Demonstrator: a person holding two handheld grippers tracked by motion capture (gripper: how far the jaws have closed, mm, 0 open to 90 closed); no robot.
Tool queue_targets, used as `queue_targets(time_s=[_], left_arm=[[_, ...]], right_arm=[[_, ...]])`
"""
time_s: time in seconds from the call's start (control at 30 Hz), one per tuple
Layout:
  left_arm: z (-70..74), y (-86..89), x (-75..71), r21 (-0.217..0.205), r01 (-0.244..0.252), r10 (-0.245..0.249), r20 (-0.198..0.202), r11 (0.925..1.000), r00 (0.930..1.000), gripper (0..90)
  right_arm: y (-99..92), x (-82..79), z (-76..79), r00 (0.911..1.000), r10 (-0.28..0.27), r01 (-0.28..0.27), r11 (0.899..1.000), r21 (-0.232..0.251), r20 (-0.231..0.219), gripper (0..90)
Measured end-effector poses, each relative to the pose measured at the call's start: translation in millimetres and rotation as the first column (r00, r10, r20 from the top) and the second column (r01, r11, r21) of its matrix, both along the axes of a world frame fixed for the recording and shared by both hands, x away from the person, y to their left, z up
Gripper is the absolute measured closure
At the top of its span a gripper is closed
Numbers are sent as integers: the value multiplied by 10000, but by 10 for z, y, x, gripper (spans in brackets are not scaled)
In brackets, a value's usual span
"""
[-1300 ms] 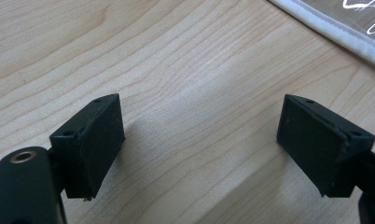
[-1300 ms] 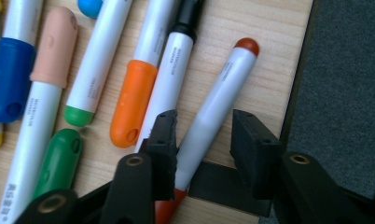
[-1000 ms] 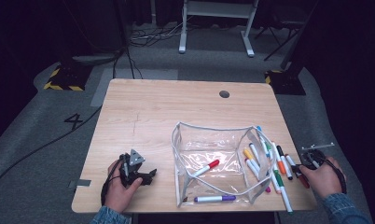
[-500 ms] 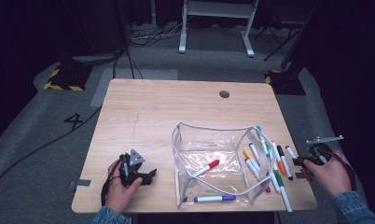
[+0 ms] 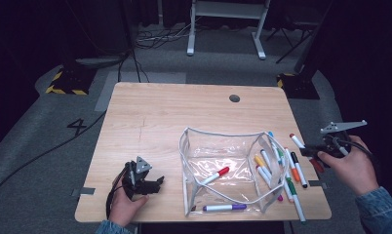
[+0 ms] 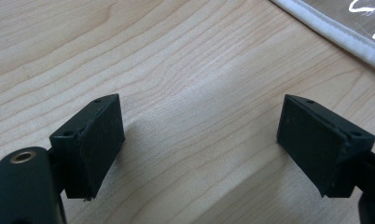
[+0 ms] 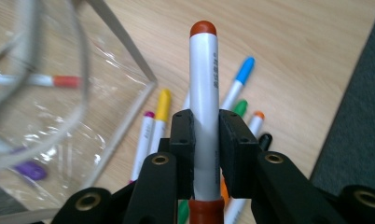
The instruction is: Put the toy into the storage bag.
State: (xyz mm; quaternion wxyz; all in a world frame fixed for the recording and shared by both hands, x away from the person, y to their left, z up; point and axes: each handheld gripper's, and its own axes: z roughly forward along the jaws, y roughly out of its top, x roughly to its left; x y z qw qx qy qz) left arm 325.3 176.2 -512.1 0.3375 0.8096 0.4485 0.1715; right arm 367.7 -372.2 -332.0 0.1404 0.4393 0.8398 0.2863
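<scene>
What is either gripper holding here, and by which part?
The right gripper is shut on a white marker with red cap, gripping its barrel nearer the red tail end. The left gripper is open, holding nothing.

Black tongs [image 5: 157,183], brass screws, denim sleeves [image 5: 379,210]

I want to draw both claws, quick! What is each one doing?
Left gripper: open, nothing in it, over the table.
Right gripper: shut on the red-capped marker.
</scene>
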Motion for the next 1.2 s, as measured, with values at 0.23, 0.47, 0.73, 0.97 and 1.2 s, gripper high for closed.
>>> queue_targets(time_s=[0.23, 0.47, 0.73, 0.97, 1.2], left_arm=[[4, 3, -14, 67, -42, 42, -8, 10000, 10000, 151], [4, 1, -15, 60, -38, 38, -20, 10000, 10000, 150], [6, 1, -7, 99, 171, -170, -124, 9998, 9998, 126], [-11, -31, 18, 256, 316, -308, -332, 9992, 9990, 0], [-7, -21, 29, 350, 369, -358, -316, 9987, 9989, 0]], right_arm=[[346, -44, 354, 9891, 1329, -1336, 9910, 63, 636, 770], [718, -144, 573, 9617, 2570, -2565, 9664, -180, 951, 770], [1102, -237, 606, 9176, 3894, -3897, 9208, -118, 802, 770], [1374, -287, 570, 8822, 4672, -4667, 8841, -230, 579, 770], [1647, -320, 473, 8304, 5569, -5558, 8302, -443, 175, 770]])
